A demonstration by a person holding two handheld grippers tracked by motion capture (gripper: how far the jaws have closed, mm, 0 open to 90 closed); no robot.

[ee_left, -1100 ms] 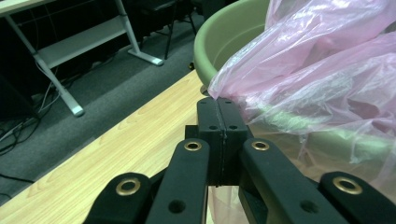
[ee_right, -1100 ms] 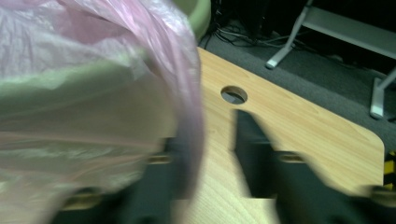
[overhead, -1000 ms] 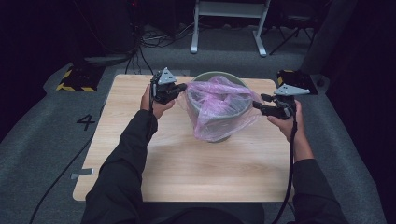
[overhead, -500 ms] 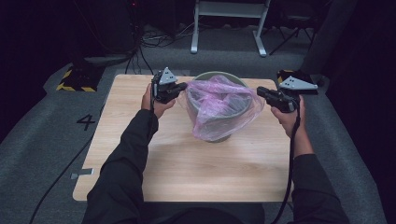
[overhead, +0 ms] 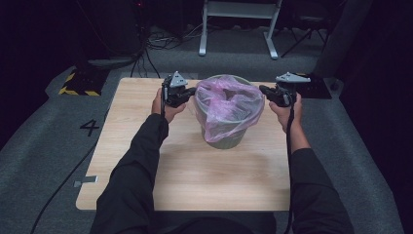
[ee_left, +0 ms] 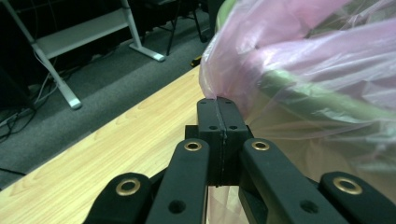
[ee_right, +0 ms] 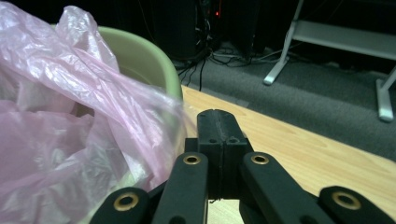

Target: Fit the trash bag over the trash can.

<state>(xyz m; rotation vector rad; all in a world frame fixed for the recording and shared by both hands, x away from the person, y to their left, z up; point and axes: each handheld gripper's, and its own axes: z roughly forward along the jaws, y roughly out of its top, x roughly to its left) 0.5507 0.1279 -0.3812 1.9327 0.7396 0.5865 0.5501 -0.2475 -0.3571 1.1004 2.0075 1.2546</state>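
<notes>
A pale green bin stands on the wooden table, lined with a thin pink plastic bag that spills over its rim. My left gripper is at the bin's left rim. In the left gripper view, the left gripper is shut on the bag's edge, with the green rim just behind it. My right gripper is at the right rim. In the right gripper view, the right gripper is shut and the bag's film runs in at its left side.
A white metal stand and cables lie on the grey floor beyond the table's far edge. A yellow-and-black striped block sits off the table's far left corner. The person's sleeves cover the table's near half.
My right gripper has moved up and in toward the bin's right rim, carrying the bag's edge with it. The bag no longer stretches out to the right. The left gripper has barely moved.
</notes>
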